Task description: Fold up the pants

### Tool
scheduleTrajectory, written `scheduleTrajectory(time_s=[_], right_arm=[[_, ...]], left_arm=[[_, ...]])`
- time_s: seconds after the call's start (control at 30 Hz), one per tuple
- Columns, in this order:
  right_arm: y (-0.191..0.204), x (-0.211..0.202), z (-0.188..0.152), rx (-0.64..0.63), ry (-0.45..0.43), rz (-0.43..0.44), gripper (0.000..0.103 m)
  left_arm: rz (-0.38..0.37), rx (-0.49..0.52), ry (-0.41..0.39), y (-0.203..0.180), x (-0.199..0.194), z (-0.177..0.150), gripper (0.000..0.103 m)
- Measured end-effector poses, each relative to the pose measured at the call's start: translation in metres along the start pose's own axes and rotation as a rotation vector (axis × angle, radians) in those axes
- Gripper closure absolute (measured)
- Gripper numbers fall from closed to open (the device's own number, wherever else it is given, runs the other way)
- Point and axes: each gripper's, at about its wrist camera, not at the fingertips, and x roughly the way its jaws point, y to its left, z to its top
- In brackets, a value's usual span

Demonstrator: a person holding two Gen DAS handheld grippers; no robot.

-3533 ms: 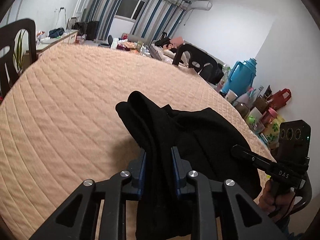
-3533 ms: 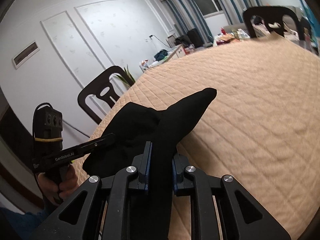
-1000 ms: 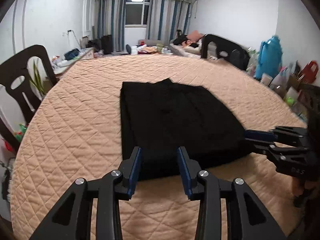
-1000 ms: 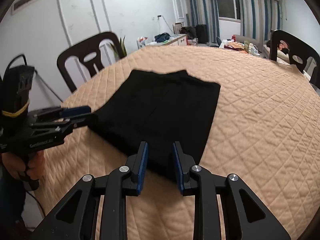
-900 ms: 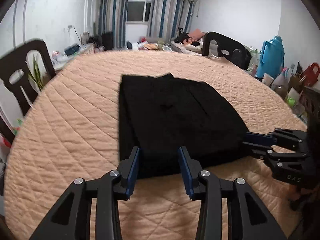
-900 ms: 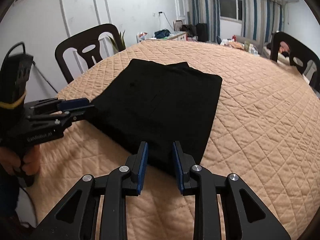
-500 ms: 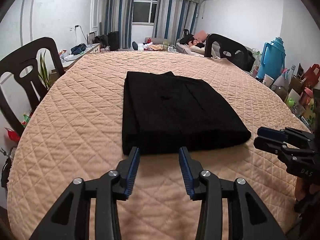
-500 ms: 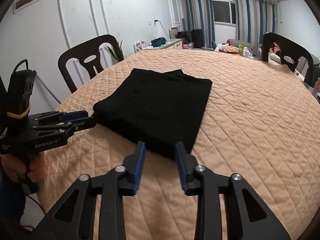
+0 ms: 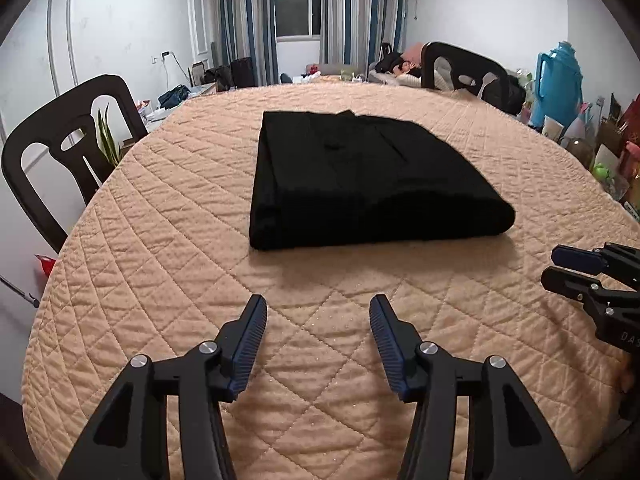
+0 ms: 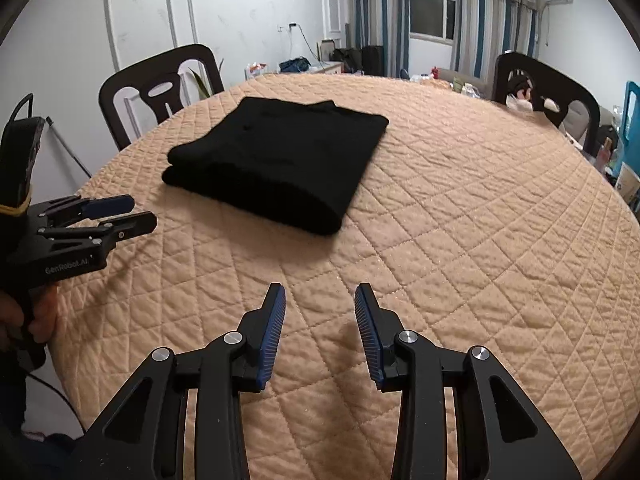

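The black pants (image 9: 360,176) are laid folded on the quilted desk (image 9: 160,280), at twelve o'clock of the left claw (image 9: 318,312). Both claws have just been opened and nothing is held; the right claw (image 10: 320,300) is kept clear too, the fold being judged finished.

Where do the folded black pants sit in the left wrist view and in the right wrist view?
Left wrist: folded black pants lie centre, upper half, on the quilted table cover.
Right wrist: the pants lie left of centre, upper half.
Shared landmark: the striped-curtain window behind the table.
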Motion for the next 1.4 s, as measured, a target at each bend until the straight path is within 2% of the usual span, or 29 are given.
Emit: scheduleTrajectory(time_s=[0.1, 0.37, 0.6, 0.83, 1.0, 1.4], right_arm=[[-0.001, 0.009, 0.001, 0.008, 0.037, -0.008, 0.066], [0.002, 0.011, 0.001, -0.007, 0.051, -0.037, 0.065], [-0.002, 0.013, 0.004, 0.008, 0.062, -0.047, 0.065], [-0.003, 0.014, 0.005, 0.006, 0.069, -0.053, 0.064], [-0.002, 0.014, 0.005, 0.000, 0.069, -0.061, 0.063], [-0.002, 0.014, 0.007, 0.005, 0.073, -0.056, 0.062]], left_arm=[[0.010, 0.000, 0.003, 0.001, 0.002, 0.002, 0.046], [0.018, -0.002, 0.035, 0.004, 0.009, 0.003, 0.042], [0.030, -0.002, 0.052, 0.006, 0.013, 0.006, 0.030], [0.027, -0.008, 0.056, 0.009, 0.014, 0.005, 0.027], [0.038, -0.020, 0.065, 0.011, 0.016, 0.005, 0.021], [0.033, -0.023, 0.069, 0.011, 0.016, 0.005, 0.018]])
